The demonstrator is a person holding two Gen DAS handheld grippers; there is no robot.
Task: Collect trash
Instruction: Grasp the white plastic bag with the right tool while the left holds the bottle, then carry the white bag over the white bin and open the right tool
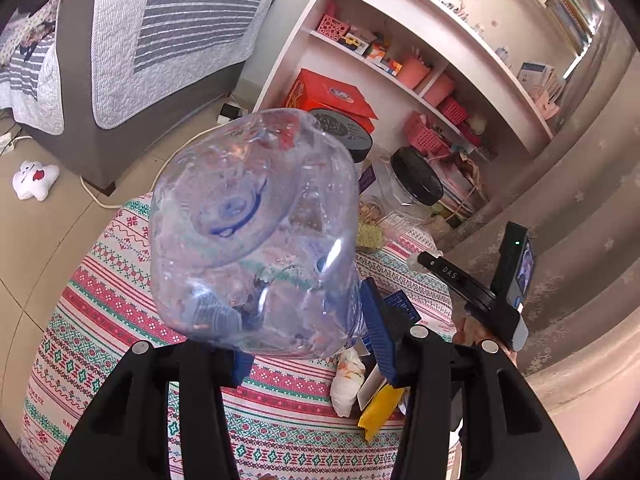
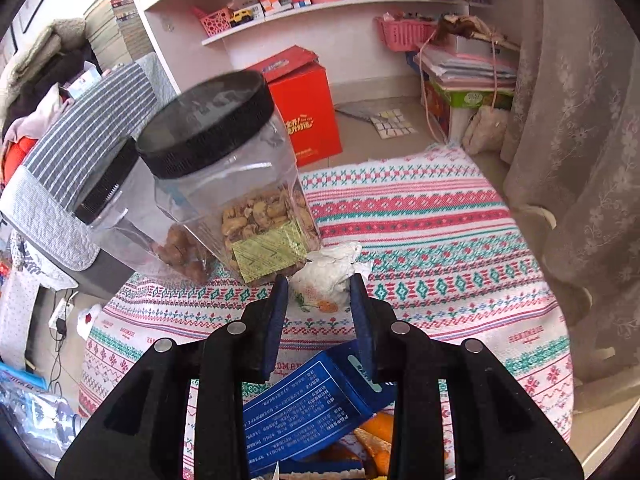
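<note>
Left gripper (image 1: 308, 344): pinching a crushed clear bottle (image 1: 256, 232), held up over the patterned cloth (image 1: 100, 280). Keep that squeeze steady.

Tissue wad (image 2: 332, 276): lies on the cloth just beside the nut jar (image 2: 240, 184).

Right gripper (image 2: 320, 320): narrowed, pinching the tissue wad between its fingertips. Lift straight, clear of the jar.

Blue box (image 2: 304, 404), orange wrapper (image 2: 378, 436): lying below the right gripper, not yet collected.

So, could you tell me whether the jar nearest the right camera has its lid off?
No, the black lid sits on the clear jar.
</note>
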